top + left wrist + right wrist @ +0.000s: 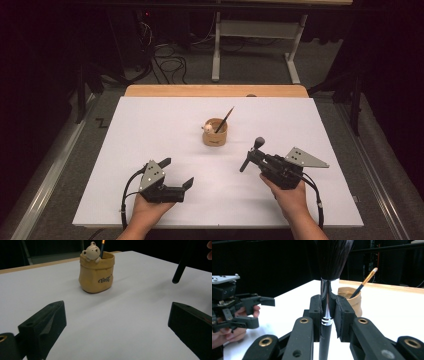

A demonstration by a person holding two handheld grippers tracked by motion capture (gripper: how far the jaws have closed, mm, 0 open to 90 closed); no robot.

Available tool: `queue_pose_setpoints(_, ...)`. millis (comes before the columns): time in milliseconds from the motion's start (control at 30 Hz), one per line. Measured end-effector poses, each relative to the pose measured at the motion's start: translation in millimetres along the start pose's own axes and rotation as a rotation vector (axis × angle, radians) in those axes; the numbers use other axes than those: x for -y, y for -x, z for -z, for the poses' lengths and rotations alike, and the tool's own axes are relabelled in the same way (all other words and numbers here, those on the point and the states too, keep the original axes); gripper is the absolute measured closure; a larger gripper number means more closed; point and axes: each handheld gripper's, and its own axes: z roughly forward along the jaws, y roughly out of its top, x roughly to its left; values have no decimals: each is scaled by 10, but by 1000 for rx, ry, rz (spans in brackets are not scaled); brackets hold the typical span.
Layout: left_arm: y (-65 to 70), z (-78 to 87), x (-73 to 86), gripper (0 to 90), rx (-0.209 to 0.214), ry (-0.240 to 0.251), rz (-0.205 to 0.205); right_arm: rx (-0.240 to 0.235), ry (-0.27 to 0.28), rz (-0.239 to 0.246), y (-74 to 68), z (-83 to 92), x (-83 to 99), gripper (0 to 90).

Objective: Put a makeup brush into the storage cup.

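A tan pouch-shaped cup (215,135) with a small bear figure on its rim stands mid-board; in the left gripper view the cup (96,275) sits ahead of the jaws. A thin brush (225,119) with a dark handle leans inside it. My right gripper (251,156) is shut on a black make-up brush (257,146), held upright with the bristles up; the jaws clamp the chrome ferrule (327,302). My left gripper (177,172) rests low at the front left, open, with nothing between its jaws. The brush's handle end (181,265) hangs above the board.
A white board (150,125) covers the table, with a wooden strip (215,90) showing at its far edge. Beyond are a grey floor with cables (170,62) and a white table frame (255,30). The left gripper (259,311) stands off to the side in the right gripper view.
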Motion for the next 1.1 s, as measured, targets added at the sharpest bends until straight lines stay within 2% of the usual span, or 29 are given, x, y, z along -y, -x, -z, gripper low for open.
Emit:
queue_pose_setpoints(200,-49,29,11,2,-8,-1,17,33,2,10,48,32,1,789)
queue_pose_setpoints(400,-78,58,33,2,-16,-2,32,45,15,11,99,59,-21,789)
queue_pose_setpoints(600,-88,81,25,2,-16,-1,13,55,22,13,159,36,-47,789)
queue_pose_setpoints(900,-113,111,19,2,-12,3,23,71,39,28,157,-44,-108,789)
queue_pose_setpoints(1100,-104,111,16,2,-10,-2,13,76,45,34,165,-94,-153,790)
